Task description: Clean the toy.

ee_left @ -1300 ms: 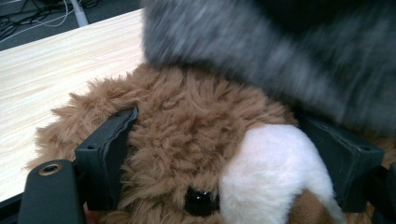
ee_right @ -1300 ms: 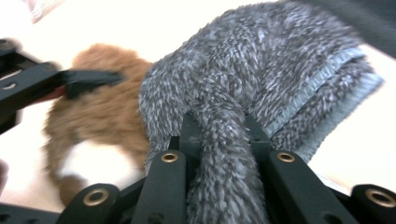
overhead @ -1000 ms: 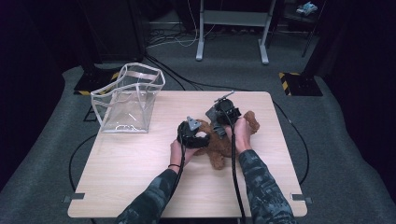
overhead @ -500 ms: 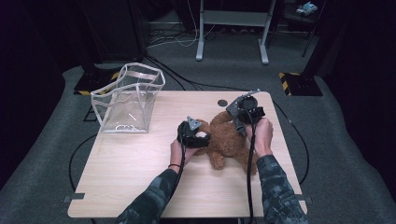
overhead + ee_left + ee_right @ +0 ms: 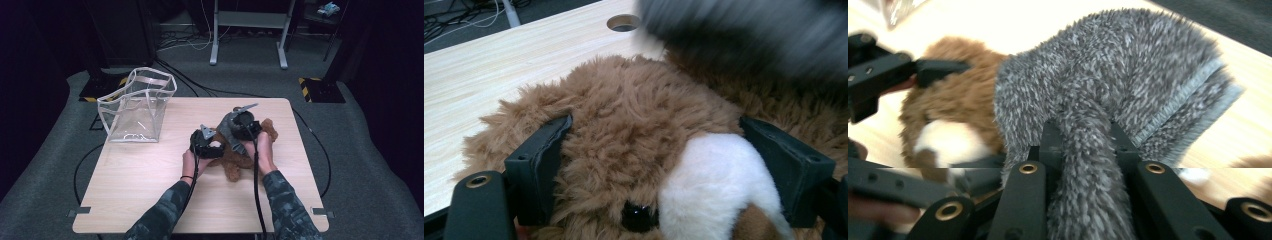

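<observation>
My left tongs (image 5: pixel 659 165) are clamped on the head of the brown teddy bear (image 5: pixel 624 125), one jaw on each side, its dark eye and white muzzle between them. They have not moved in the last second and pin the bear flat to the table (image 5: pixel 140 175), a little to the 3 o'clock side of the table's middle.

My right tongs (image 5: pixel 1083 150) are pinched tight on a fold of the grey fuzzy cloth (image 5: pixel 1108 70), which bunches between the jaws and fans out above them with its stitched hem at 3 o'clock. In the high view the right tongs (image 5: pixel 245 125) sit at about 1 o'clock of the left tongs (image 5: pixel 204 142), with the cloth (image 5: pixel 227 132) draped against the bear (image 5: pixel 235 162).

What has changed: half a second ago my right hand was out toward 3 o'clock near the table's edge; it has now swung back in over the bear, bringing the cloth with it. I judge this as dressing or wrapping the bear, the cloth now placed to be pulled over it.

The clear plastic bag (image 5: pixel 137 107) stands open at 10 o'clock, well apart.
</observation>
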The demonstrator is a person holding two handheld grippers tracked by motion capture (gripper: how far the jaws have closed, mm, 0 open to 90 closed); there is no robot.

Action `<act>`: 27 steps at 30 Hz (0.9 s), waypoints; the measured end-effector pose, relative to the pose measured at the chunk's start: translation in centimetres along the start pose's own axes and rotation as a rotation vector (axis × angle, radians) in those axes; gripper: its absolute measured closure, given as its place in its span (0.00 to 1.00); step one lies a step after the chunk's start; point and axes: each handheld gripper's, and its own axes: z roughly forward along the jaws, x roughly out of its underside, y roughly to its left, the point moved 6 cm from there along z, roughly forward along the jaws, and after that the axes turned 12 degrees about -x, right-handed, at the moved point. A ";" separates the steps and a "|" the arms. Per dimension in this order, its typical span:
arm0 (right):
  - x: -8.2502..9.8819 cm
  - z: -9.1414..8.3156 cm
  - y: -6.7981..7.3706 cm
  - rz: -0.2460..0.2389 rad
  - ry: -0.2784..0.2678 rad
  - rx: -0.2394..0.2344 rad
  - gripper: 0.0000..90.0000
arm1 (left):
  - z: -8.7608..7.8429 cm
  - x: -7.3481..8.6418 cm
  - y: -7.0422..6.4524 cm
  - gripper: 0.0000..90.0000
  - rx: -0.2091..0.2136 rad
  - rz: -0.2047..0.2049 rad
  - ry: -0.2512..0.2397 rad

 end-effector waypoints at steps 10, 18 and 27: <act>-0.3 2.2 -2.0 0.094 0.031 0.036 0.84 | 0.0 -0.1 0.1 0.19 0.002 0.005 0.007; -0.2 0.0 -5.1 0.142 0.014 0.172 0.84 | 0.0 -0.1 0.0 0.19 0.002 0.001 0.008; 1.3 -5.0 -7.3 0.238 -0.084 0.193 0.84 | 0.0 -0.1 0.1 0.19 0.005 0.005 0.018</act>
